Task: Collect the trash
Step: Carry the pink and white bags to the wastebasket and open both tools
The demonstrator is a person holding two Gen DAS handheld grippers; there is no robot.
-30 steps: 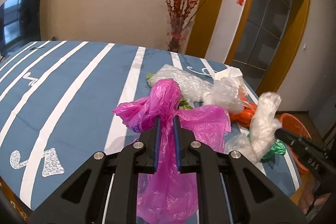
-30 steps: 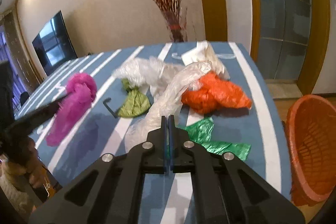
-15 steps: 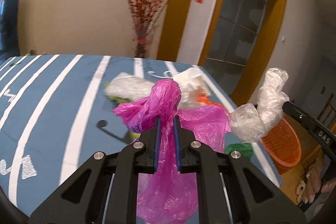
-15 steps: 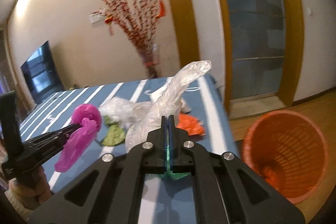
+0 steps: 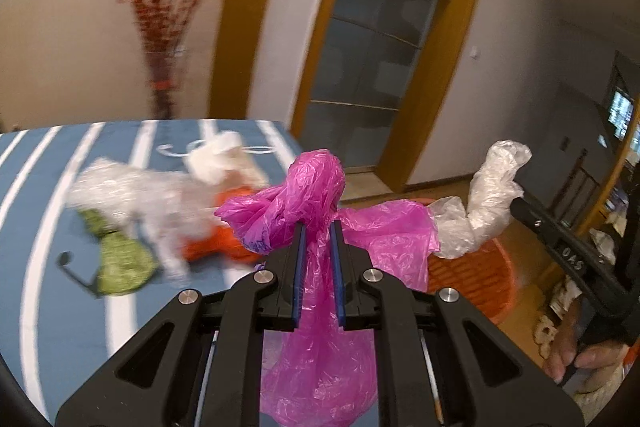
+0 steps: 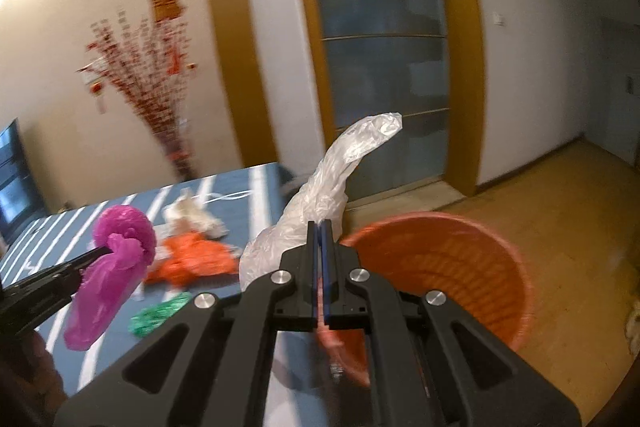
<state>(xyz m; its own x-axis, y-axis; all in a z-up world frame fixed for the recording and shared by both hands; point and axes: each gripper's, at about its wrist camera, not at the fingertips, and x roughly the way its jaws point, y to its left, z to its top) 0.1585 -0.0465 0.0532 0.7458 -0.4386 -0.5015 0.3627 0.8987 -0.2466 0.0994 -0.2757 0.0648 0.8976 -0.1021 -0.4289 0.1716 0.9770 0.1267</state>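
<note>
My left gripper (image 5: 317, 227) is shut on a magenta plastic bag (image 5: 316, 187) and holds it in the air past the table's right edge; the bag also shows in the right wrist view (image 6: 116, 259). My right gripper (image 6: 319, 227) is shut on a clear white plastic bag (image 6: 320, 195) and holds it beside and above the rim of the orange basket (image 6: 440, 267). In the left wrist view the clear bag (image 5: 492, 195) hangs over the basket (image 5: 476, 275). The right gripper (image 5: 516, 205) comes in from the right there.
On the blue striped table (image 5: 40, 227) lie an orange bag (image 5: 216, 247), a yellow-green bag (image 5: 120, 259), white and clear bags (image 5: 160, 187) and a black hex key (image 5: 76, 275). A green bag (image 6: 156, 315) lies near the table edge. A vase of red branches (image 5: 160, 27) and a door stand behind.
Both grippers have swung right with their bags, off the table toward the orange basket. The clear bag now hangs by the basket's rim. Both stay shut.
</note>
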